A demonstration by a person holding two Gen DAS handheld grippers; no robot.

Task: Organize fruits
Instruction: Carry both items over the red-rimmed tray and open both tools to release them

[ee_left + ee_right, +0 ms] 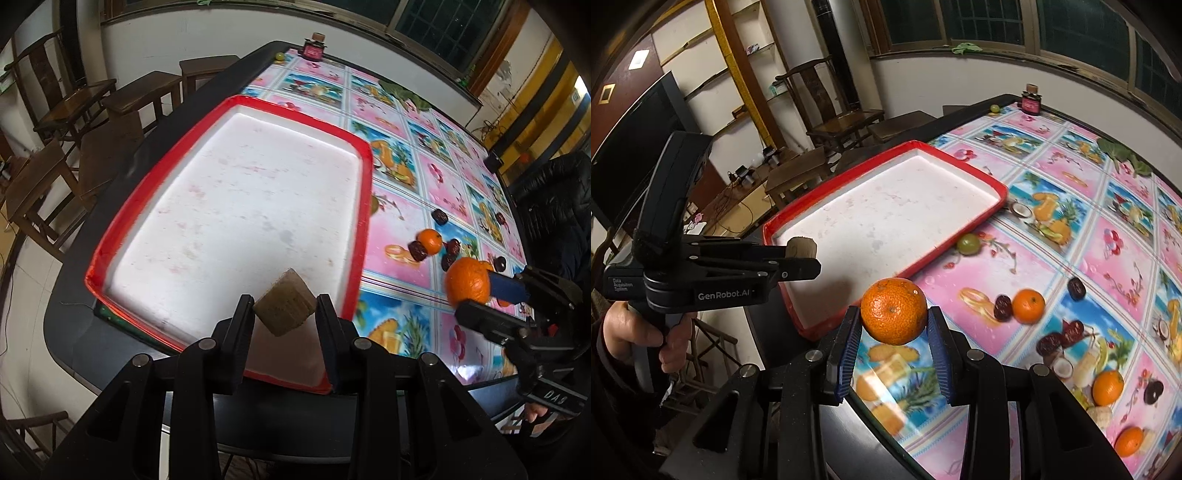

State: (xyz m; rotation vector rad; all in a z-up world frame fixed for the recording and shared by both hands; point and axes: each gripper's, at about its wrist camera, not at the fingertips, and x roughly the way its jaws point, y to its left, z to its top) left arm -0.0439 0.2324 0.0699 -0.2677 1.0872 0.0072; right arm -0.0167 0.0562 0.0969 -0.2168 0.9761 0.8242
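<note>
My left gripper (284, 301) is shut on a brown fuzzy fruit (286, 308), held above the near end of the red-rimmed white tray (364, 206). The tray holds nothing. From the right wrist view, this left gripper (803, 258) and its brown fruit (801, 247) hang over the tray's (960, 162) near left corner. My right gripper (894, 319), with blue pads, is shut on a tangerine (894, 310) above the tablecloth, just right of the tray's near edge. In the left wrist view the same tangerine (467, 280) shows at the right.
Loose tangerines (1028, 305), (1108, 387) and dark red dates (1003, 307) lie on the fruit-print cloth to the right. A green grape (968, 243) sits by the tray's rim. A jar (1030, 99) stands at the far edge. Wooden chairs (74, 107) line the left side.
</note>
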